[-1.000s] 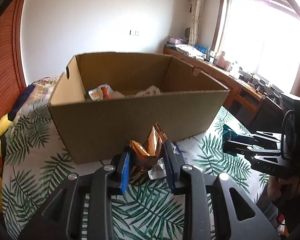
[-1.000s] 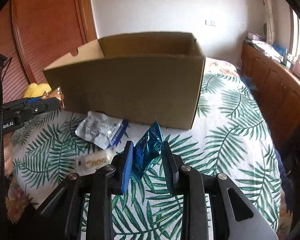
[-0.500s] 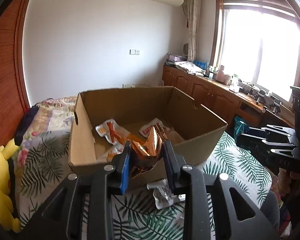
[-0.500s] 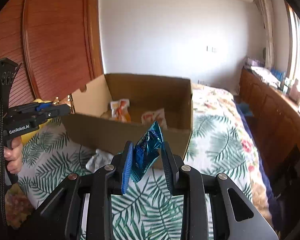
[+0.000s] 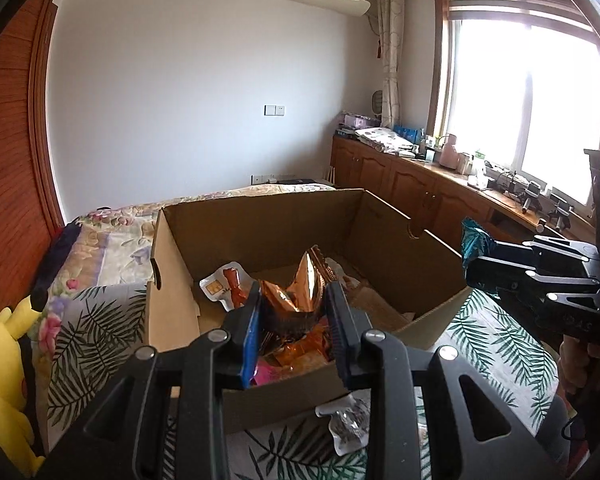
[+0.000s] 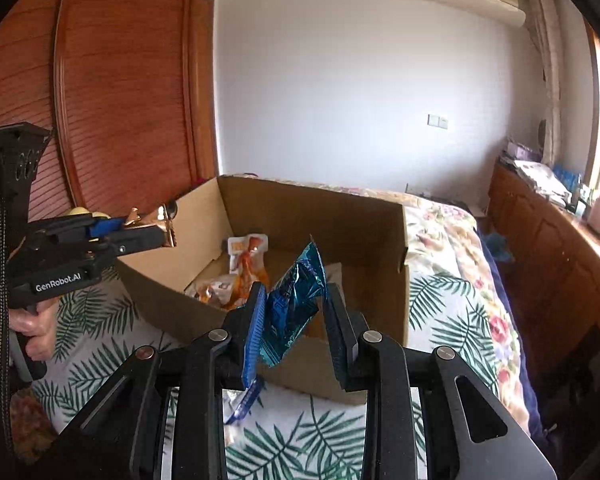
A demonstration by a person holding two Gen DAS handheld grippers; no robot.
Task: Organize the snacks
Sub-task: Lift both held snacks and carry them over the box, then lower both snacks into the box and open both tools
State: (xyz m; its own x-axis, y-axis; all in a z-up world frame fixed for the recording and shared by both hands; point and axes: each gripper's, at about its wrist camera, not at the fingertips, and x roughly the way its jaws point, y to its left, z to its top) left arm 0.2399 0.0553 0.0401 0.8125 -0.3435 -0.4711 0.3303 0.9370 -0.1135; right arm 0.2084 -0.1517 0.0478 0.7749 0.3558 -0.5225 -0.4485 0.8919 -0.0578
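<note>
An open cardboard box (image 5: 172,248) stands on the leaf-print bed; it also shows in the right wrist view (image 6: 396,216). Several snack packets (image 5: 228,284) lie inside it. My left gripper (image 5: 294,306) is shut on a copper foil snack packet (image 5: 300,292) and holds it above the box's near edge. My right gripper (image 6: 294,304) is shut on a blue foil snack packet (image 6: 292,304) and holds it over the box's near wall. Each gripper shows in the other's view: the right gripper (image 5: 480,268), the left gripper (image 6: 160,232).
A silver packet (image 5: 348,424) lies on the bedspread in front of the box, and a blue-edged packet (image 6: 244,400) lies below my right gripper. A yellow plush toy (image 5: 0,360) sits at the left. Wooden cabinets (image 5: 400,184) line the window wall.
Both grippers have risen with their packets and moved forward over the box. The box interior now shows from above.
</note>
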